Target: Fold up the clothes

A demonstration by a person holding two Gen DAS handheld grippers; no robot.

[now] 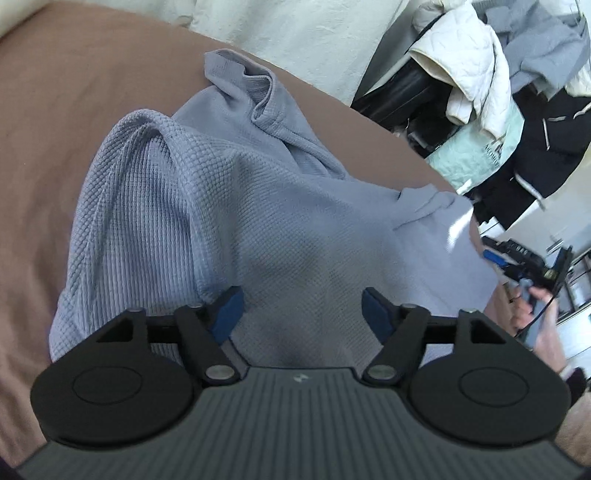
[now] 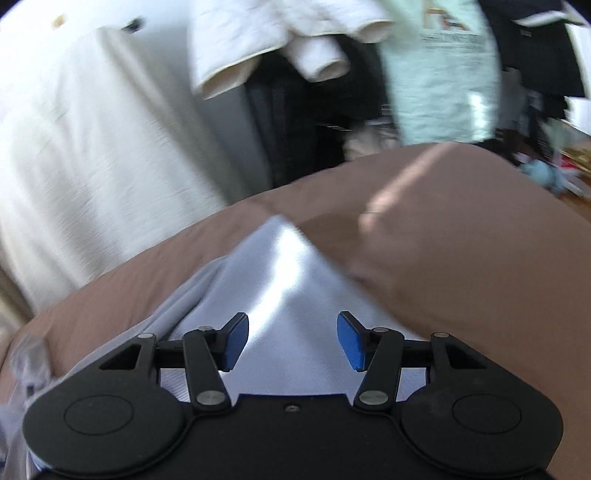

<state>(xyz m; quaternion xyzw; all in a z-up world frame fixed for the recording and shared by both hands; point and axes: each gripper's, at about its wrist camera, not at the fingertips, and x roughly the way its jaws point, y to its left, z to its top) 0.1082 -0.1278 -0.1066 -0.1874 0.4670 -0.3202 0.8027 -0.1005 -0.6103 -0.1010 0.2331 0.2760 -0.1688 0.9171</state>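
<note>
Lying rumpled on brown bed cover (image 1: pixel 44 155): blue waffle top (image 1: pixel 236 206), sleeve bunched at 11 o'clock. Left gripper (image 1: pixel 303 314) spread wide, grips nothing, low over hem. Right gripper (image 2: pixel 293 339) also wide, empty, over sunlit corner; pic blurry. Tip: bite one layer only, both hands pull even.

A brown bed sheet (image 1: pixel 55 110) covers the bed and fills the lower and left part of both views. Behind it stands a rough white wall (image 1: pixel 295 33), with a pale curtain-like cloth (image 2: pixel 74 147) hanging at the left in the right wrist view. To the right, clothes hang crowded together: a white quilted jacket (image 1: pixel 465 62), a grey garment (image 1: pixel 546 48), a black jacket (image 1: pixel 546 140) and a pale mint piece (image 1: pixel 476 155). Bright daylight falls in patches across the sheet (image 2: pixel 399 177); that view is blurred
</note>
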